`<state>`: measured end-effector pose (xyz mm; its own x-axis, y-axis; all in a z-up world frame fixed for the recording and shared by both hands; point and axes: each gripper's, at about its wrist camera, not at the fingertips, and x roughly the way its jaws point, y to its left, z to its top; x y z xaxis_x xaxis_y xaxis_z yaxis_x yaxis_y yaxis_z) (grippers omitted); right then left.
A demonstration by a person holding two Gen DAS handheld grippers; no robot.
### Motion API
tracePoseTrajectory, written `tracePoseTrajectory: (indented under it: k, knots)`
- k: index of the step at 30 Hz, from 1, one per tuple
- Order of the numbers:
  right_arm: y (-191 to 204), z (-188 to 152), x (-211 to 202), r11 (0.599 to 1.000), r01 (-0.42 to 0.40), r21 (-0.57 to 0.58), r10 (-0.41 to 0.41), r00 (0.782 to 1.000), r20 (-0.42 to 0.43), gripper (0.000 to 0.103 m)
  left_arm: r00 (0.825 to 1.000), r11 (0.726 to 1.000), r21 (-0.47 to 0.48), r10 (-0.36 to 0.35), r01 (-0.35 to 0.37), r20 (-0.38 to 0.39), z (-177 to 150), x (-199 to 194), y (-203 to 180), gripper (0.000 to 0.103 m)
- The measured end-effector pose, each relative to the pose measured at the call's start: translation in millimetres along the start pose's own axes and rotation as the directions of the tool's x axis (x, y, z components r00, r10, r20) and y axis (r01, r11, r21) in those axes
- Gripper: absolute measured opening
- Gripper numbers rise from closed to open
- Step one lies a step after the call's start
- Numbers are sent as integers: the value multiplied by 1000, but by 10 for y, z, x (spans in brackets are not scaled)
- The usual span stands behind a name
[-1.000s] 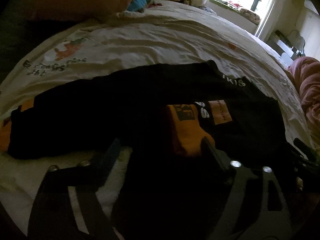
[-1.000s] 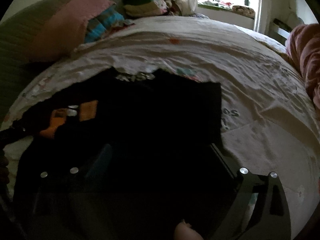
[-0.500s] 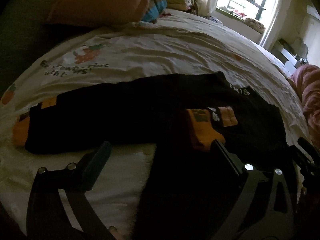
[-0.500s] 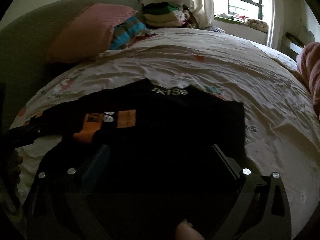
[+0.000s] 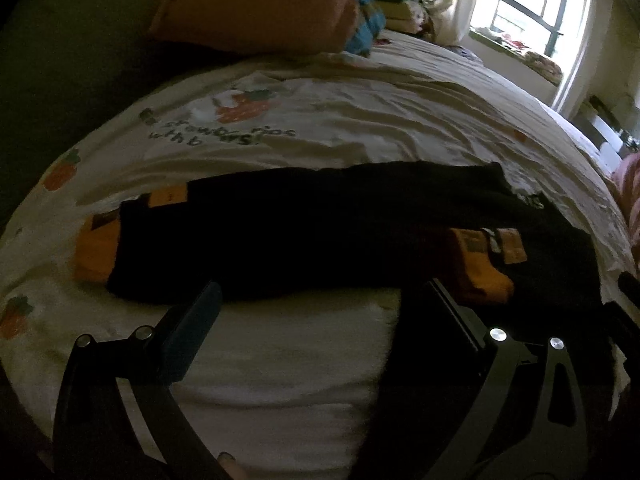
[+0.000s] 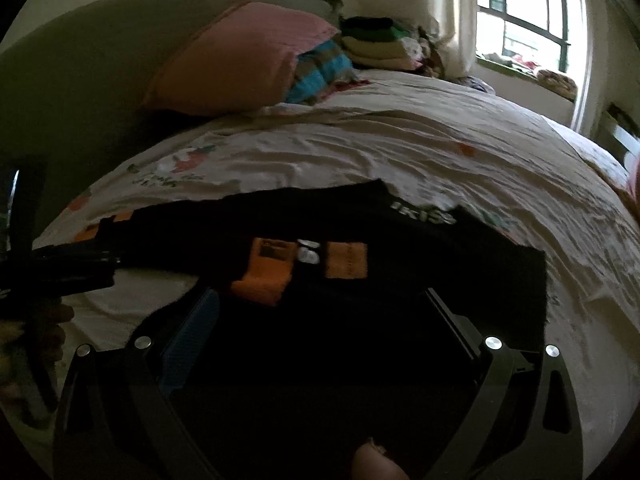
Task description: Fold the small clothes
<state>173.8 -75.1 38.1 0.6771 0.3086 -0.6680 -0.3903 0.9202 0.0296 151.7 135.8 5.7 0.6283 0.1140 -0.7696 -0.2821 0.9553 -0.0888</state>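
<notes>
A black garment with orange cuffs and patches [image 5: 320, 232] lies spread on the bed, one sleeve stretched to the left and one folded over its body. It also shows in the right wrist view [image 6: 380, 280]. My left gripper [image 5: 320, 300] is open and empty, pulled back above the sheet in front of the sleeve. My right gripper [image 6: 320, 308] is open and empty, above the garment's near part. The left gripper also shows at the left edge of the right wrist view [image 6: 60, 268].
The white printed sheet [image 5: 320, 120] covers the bed. A pink pillow [image 6: 240, 60] and striped cushion [image 6: 320, 76] lie at the head. Folded clothes [image 6: 376, 44] are stacked beyond them. A window [image 6: 520, 20] is at the back right.
Both grippers have pulled back and up from the garment. The garment lies where it was, with the sleeve folded across it.
</notes>
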Motion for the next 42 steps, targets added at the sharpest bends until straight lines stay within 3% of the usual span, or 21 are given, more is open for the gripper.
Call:
tracePoseTrajectory:
  k: [7,24,32,36,42]
  knots:
    - [410,107,83,997,-45,-68,45,999,0,98,998,998,3,58,-58,34,4,-24,166,93]
    - [1210,194,364,974,-118,-192,114,993,-35,98,989,979,-139,149,-145,15,6,77,827,93]
    - [1369,206,483,968,-141,-207,132,990,-58,98,984,962,-211,175,-175,-19,-7,157,1104,93]
    - [1395,203,525,969,-149,-199,140,988,-61,98,979,941,-270,188,-202,-77,-51,285,1294,93]
    - [1407,171,565,968,-161,-191,150,986,-70,98,982,919,-348,163,-187,-99,-74,425,1477,93]
